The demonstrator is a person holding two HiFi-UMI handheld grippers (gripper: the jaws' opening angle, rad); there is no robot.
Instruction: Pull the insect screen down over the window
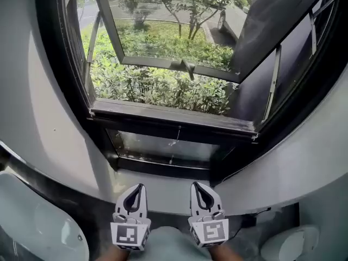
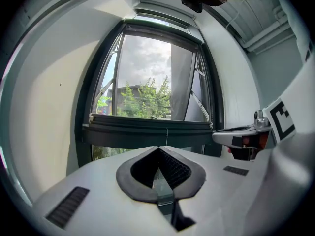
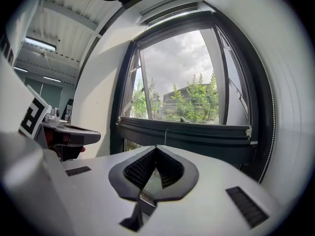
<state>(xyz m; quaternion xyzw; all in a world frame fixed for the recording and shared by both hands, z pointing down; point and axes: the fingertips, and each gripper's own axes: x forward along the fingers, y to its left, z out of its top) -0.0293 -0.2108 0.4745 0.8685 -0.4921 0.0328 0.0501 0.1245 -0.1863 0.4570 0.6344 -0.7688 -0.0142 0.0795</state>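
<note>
In the head view, the black-framed window (image 1: 54,64) stands open, its glazed sash (image 1: 163,62) swung outward over green shrubs (image 1: 157,86). The insect screen's dark horizontal bar (image 1: 174,117) lies across the lower part of the opening, right above a fixed lower pane (image 1: 163,148), and a thin pale cord (image 1: 175,143) hangs from its middle. Whether mesh spans the opening above the bar cannot be told. The grey left gripper (image 1: 140,187) and the grey right gripper (image 1: 194,185) sit side by side low in the picture, each carrying its marker cube, both well short of the bar.

In the left gripper view, the black ribbed fingers (image 2: 174,168) are pressed together with nothing between them. The bar runs level behind them, apart from the tips, with sky and trees above it. The right gripper shows at the right edge.

In the right gripper view, the fingers (image 3: 138,168) are likewise together and empty. The bar crosses behind them, a pale cap (image 3: 249,130) at its right end. The left gripper shows at the left.
</note>
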